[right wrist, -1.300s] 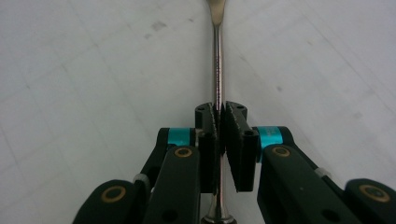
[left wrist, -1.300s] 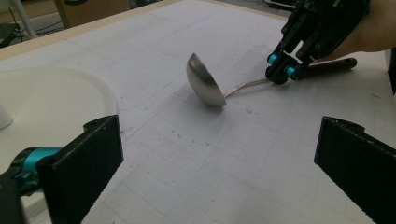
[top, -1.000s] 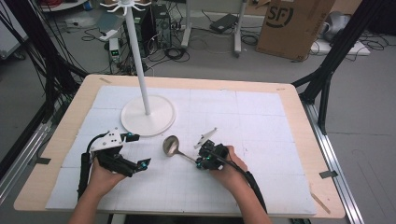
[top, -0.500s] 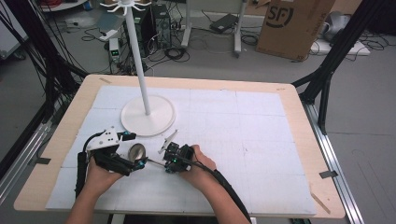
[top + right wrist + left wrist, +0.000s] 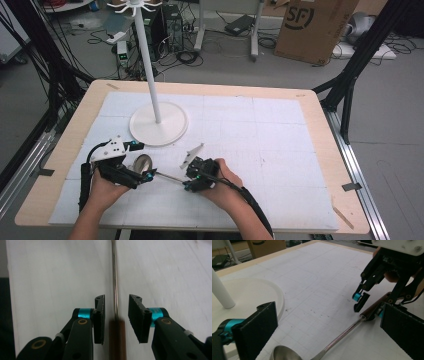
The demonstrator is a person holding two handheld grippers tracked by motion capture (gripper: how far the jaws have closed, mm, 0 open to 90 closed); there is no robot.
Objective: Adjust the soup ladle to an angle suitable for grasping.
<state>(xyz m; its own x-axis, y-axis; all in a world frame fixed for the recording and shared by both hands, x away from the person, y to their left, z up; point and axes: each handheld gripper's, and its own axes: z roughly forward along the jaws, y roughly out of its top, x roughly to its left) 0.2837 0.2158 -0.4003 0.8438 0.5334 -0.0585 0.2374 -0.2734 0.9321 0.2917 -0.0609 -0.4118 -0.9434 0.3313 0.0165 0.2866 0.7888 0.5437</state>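
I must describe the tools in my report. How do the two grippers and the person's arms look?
Each of the left gripper and the right gripper has a black frame, flat black ribbed pads, turquoise rings and brass-coloured rivets at the joints. A pale three-cornered plate sits on top of each, and a black cable trails along each forearm. The forearms are bare, with no sleeves seen.

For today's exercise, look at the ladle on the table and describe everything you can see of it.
The ladle is shiny metal with a round bowl, a thin straight stem and a dark brown handle that looks like wood. It lies flat on the white table mat, in front of the white stand's base. Its bowl sits between the left tongs' open jaws. The right tongs have just been opening; the handle lies between their jaws, pads apart from it.
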